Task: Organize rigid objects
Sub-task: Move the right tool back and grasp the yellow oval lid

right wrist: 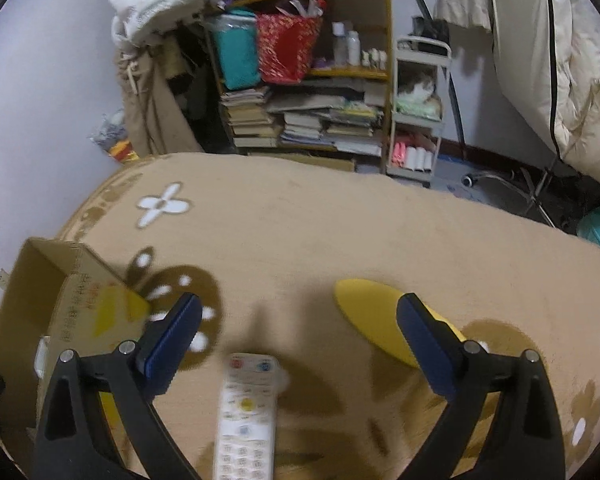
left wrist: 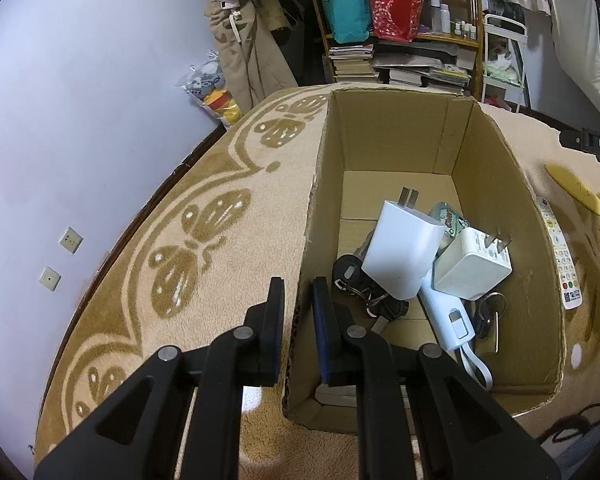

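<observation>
An open cardboard box stands on the beige patterned blanket. Inside lie a large white charger, a small white charger, black keys and a pale blue device. My left gripper is shut on the box's left wall, one finger outside and one inside. A white remote lies on the blanket, low between the fingers of my right gripper, which is wide open and touches nothing. A flat yellow oval object lies partly behind its right finger. The box stands to its left.
The remote and the yellow object lie just right of the box. A black item sits at the far right. A cluttered bookshelf and a white trolley stand beyond the blanket's far edge.
</observation>
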Motion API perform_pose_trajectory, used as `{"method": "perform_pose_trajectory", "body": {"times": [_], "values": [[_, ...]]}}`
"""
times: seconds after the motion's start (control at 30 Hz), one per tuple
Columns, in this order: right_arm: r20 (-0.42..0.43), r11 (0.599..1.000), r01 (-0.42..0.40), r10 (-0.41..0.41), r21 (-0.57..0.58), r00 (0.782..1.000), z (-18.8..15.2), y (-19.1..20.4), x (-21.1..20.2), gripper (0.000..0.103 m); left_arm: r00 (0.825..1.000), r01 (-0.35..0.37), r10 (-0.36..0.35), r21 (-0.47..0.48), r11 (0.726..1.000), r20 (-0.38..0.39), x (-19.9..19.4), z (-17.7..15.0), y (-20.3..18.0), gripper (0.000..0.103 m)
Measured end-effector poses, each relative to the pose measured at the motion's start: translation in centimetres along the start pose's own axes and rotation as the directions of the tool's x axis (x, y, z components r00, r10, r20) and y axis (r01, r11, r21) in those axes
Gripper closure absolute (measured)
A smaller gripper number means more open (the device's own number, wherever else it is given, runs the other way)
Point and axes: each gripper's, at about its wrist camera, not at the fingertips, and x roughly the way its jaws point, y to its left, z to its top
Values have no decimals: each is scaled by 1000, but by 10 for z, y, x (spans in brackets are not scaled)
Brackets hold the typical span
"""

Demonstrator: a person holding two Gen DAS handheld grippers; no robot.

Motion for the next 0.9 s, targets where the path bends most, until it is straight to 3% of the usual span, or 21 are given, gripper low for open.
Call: {"method": "perform_pose_trajectory", "body": {"times": [0.17, 0.37, 0.5, 0.73, 0.9], "values": [[-49, 1000, 0, 1, 20, 999, 3, -25, 17, 0, 1000, 1, -1, -21, 1000, -2, -1, -3, 4, 85], [-111, 1000, 6, -3, 25, 994, 4, -55, 35, 0, 1000, 3, -3, -19, 1000, -1, -2, -3, 5, 87], [-149, 1000, 11, -12, -12, 989, 1, -62, 46, 0, 1000, 4, -4, -10, 1000, 0, -2, -3, 3, 92], [-232, 999, -13, 19, 31, 972, -16, -77, 73, 0, 1000, 11, -11, -11, 1000, -2, -1, -3, 1, 93], [-221, 1000, 16, -20, -20, 975, -24, -70, 82, 0, 1000, 18, -18, -20, 1000, -3, 0, -3, 2, 92]]}}
